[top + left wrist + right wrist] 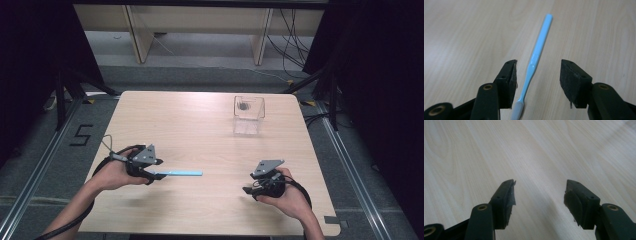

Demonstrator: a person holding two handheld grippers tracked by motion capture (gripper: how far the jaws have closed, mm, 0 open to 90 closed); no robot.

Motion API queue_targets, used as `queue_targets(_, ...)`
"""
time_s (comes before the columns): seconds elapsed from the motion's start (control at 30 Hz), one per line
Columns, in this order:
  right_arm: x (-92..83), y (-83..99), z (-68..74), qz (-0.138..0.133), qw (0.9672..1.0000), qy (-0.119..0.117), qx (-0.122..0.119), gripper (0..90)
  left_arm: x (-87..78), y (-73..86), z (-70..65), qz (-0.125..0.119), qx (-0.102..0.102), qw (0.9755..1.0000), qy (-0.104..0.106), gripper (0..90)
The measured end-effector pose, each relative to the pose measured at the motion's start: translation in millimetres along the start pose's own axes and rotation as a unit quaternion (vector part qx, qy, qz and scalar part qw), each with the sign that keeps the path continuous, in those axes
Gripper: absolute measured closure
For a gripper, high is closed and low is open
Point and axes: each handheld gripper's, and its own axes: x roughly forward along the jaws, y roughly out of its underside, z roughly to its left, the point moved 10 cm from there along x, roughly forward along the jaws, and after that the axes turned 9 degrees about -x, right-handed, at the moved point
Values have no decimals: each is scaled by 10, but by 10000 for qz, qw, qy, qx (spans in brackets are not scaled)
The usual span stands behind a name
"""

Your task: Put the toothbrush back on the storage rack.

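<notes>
A pale wooden table (200, 125) with rounded corners carries everything, standing on a grey floor with dark curtains at both sides. Toward its far right stands a clear square plastic container (248, 115), upright, with a dark smudge showing at its back wall; it is well apart from both hands.

The left gripper (150, 175), black with a grey three-cornered plate on top, sits at the near left of the table in the person's left hand (117, 172), pointing toward the table's middle. Its jaws are parted with nothing pressed between the pads. The right gripper (248, 190), of the same build, rests at the near right in the right hand (285, 192), its jaws likewise spread and empty over bare wood.

A slim light-blue plastic toothbrush (534, 60) lies flat on the table, running from the left gripper toward the centre. In the left gripper view its white bristled head lies down between the two jaws, nearer the left-hand one, and the handle reaches away ahead. Neither pad touches it.
</notes>
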Motion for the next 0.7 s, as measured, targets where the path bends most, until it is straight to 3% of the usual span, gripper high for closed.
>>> queue_targets(0.07,21,-14,0,-25,9999,1,-103,415,92,11,-39,217,-10,9997,135,489)
queue_targets(0.1,19,-15,21,31,10000,-18,-38,415,126,34,-28,467,129,9987,156,495)
queue_targets(0.13,30,-24,31,35,10000,-27,-60,415,149,39,-23,564,200,9980,178,503)
queue_targets(0.17,37,-25,42,72,9998,-82,-146,416,190,59,-2,867,311,9954,263,519)
queue_targets(0.2,37,-25,42,72,9998,-82,-146,416,190,59,-2,867,311,9954,263,524)
queue_targets(0.23,43,-41,43,49,9998,-61,-176,416,210,65,18,1000,376,9938,291,530)
queue_targets(0.33,42,-45,54,69,9999,-68,-114,415,260,102,101,1518,701,9856,234,538)
queue_targets(0.4,43,-46,55,74,9999,-73,-129,416,291,100,130,1715,763,9820,192,555)
queue_targets(0.47,42,-45,67,82,9998,-117,-116,416,313,81,143,1872,857,9783,237,566)
queue_targets(0.5,32,-30,100,151,9998,-142,69,416,330,67,138,1939,879,9766,298,571)
queue_targets(0.57,44,-28,90,121,9998,-162,-33,415,362,62,131,2082,943,9727,389,583)
queue_targets(0.7,55,-11,104,165,9997,-187,-26,415,422,39,153,2286,1036,9673,362,591)
